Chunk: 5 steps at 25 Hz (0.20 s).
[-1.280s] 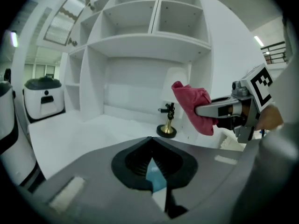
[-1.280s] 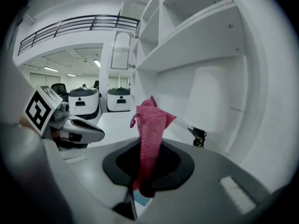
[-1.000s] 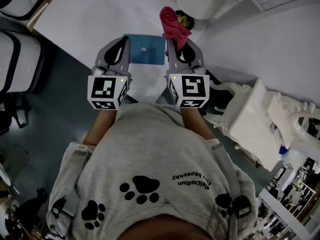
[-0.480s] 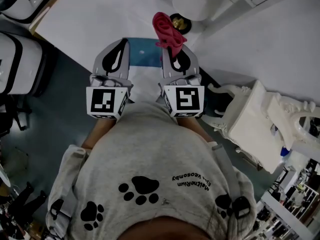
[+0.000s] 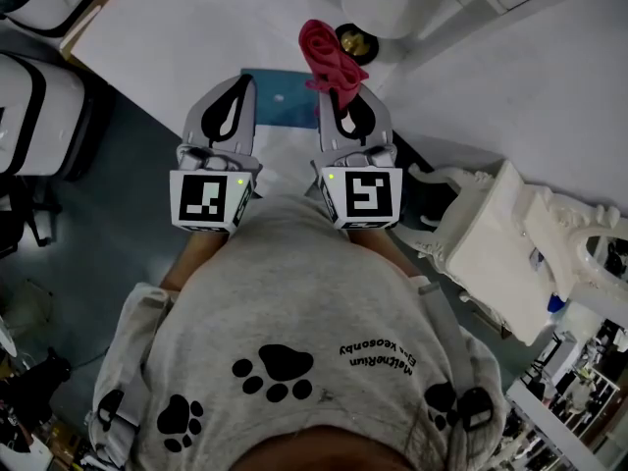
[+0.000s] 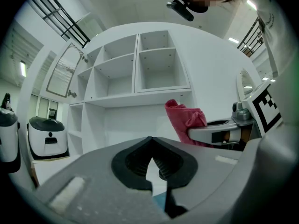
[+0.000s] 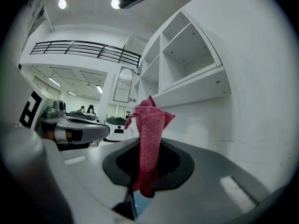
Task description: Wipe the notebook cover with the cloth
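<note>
A blue notebook (image 5: 282, 104) lies flat on the white table (image 5: 167, 47), partly hidden behind both grippers. My right gripper (image 5: 341, 96) is shut on a pink-red cloth (image 5: 329, 55), which sticks up past its tips, above the notebook's right edge. In the right gripper view the cloth (image 7: 149, 134) stands upright, pinched between the jaws. My left gripper (image 5: 235, 91) hovers over the notebook's left part, shut with nothing in it; its pads (image 6: 150, 160) meet. The left gripper view also shows the cloth (image 6: 184, 120) to the right and a blue sliver of notebook (image 6: 159, 203) below.
A round white object (image 5: 378, 6) and a small golden thing (image 5: 353, 39) sit behind the cloth. A white ornate piece of furniture (image 5: 500, 243) stands at the right, a white appliance (image 5: 39, 116) at the left. White open shelves (image 6: 140, 69) rise beyond the table.
Over the last second both grippers shifted slightly left with the cloth still held. In the last half second almost nothing moved.
</note>
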Tool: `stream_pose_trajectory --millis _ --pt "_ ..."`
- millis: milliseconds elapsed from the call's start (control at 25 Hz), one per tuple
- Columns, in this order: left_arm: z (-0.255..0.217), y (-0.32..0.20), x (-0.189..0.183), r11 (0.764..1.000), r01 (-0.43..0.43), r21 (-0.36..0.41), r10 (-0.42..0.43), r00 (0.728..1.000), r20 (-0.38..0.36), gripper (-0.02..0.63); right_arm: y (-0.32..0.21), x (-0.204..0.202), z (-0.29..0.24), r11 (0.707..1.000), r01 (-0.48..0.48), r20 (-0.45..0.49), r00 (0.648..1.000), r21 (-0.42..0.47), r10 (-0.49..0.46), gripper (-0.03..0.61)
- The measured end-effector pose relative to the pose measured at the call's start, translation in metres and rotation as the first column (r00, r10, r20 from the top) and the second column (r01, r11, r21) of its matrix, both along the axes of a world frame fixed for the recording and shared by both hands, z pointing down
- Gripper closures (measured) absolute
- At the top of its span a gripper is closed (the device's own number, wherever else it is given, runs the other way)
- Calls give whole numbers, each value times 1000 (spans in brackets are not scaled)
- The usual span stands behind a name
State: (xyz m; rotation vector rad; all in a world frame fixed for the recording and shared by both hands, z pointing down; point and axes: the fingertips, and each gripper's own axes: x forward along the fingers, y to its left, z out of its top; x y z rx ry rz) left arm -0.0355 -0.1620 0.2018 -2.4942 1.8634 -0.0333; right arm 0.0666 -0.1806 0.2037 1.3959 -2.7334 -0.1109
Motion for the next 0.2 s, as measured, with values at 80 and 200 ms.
stream_pose_trajectory --millis 80,200 --pt "1 0 1 1000 2 0 -2 1000 0 615 0 0 0 1000 6 -3 1000 2 -6 535" --pt "1 0 5 1000 1 4 -1 1000 -1 615 1 2 1 1000 14 -3 1000 2 -14 535"
